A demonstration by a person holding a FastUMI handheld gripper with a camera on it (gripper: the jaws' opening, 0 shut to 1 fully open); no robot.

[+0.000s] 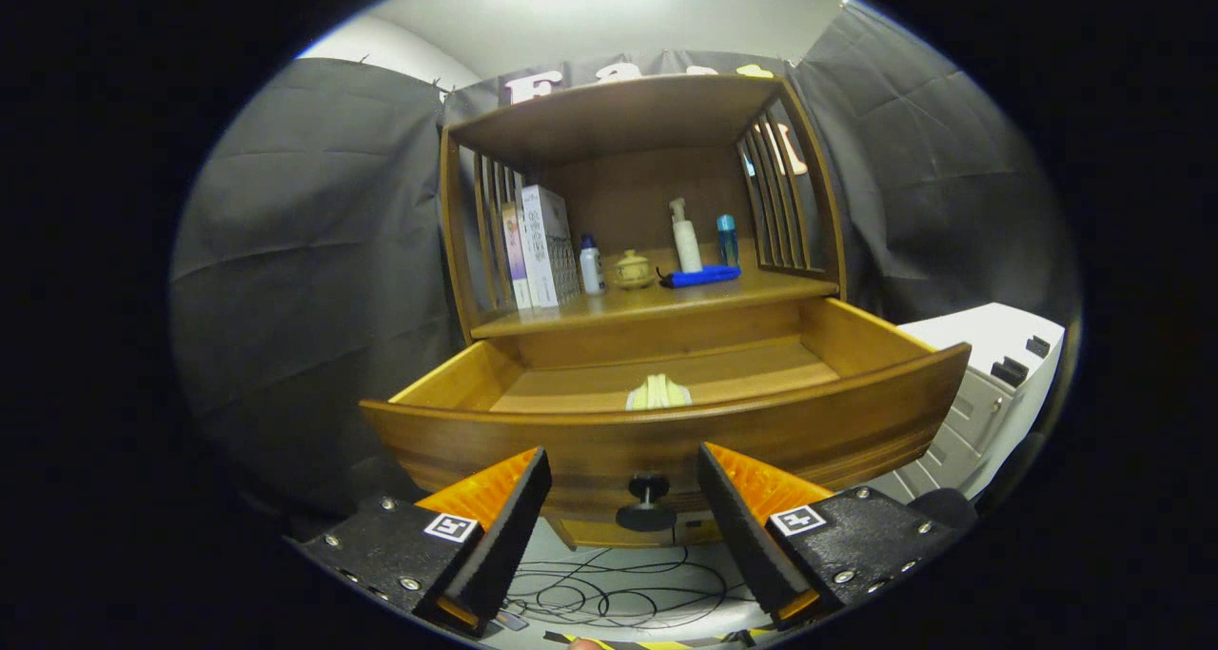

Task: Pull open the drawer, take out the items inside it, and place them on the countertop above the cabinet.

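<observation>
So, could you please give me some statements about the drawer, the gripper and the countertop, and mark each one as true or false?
1. The drawer is pulled open. True.
2. The gripper is shut on the drawer knob. False: its fingers are spread apart, with the knob between them, untouched.
3. A pale item lies inside the drawer. True.
4. The countertop holds nothing. False: boxes, bottles, a small jar and a blue item are on it.
5. Cables lie on the floor under the cabinet. True.
</observation>
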